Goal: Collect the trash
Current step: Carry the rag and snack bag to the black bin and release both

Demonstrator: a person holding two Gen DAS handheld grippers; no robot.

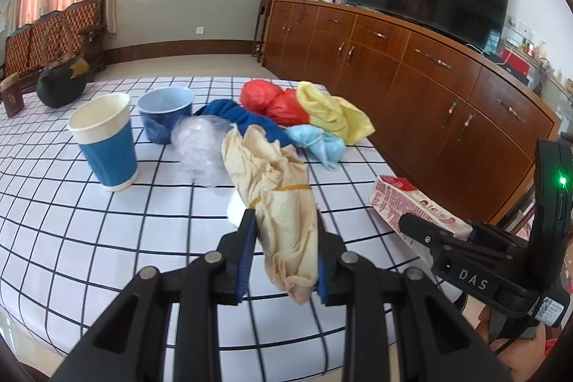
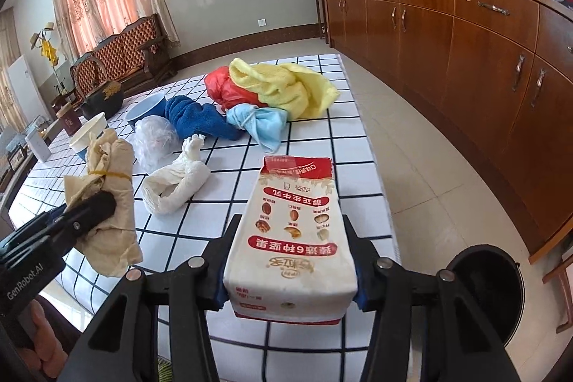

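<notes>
On the checked bench [image 1: 107,238] we see both grippers busy. In the left wrist view our left gripper [image 1: 286,221] is clenched on a beige rag [image 1: 283,203] bound with a yellow band, and the rag stands up from between the pads, off the cloth. At the right edge of that view the right gripper [image 1: 412,221] shows only from the side, with the carton [image 1: 397,199] sticking out past its finger.

The right wrist view shows that grip properly: the right gripper [image 2: 290,231] grasps the milk carton by its two long sides, print upside down. It also shows a dark bin [image 2: 490,289] on the floor at lower right, which the left view misses, and a white crumpled bag [image 2: 175,181] lying whole on the bench between rag and carton; in the left view the rag hides nearly all of it.

Both views share the pile farther back: a clear plastic wad [image 1: 197,142], a blue towel [image 1: 247,120], a red bag [image 1: 265,99], a yellow cloth [image 1: 329,113], a pale blue cloth [image 1: 315,138]. The paper cup [image 1: 104,142] and blue bowl [image 1: 164,113] are plain only in the left view.
</notes>
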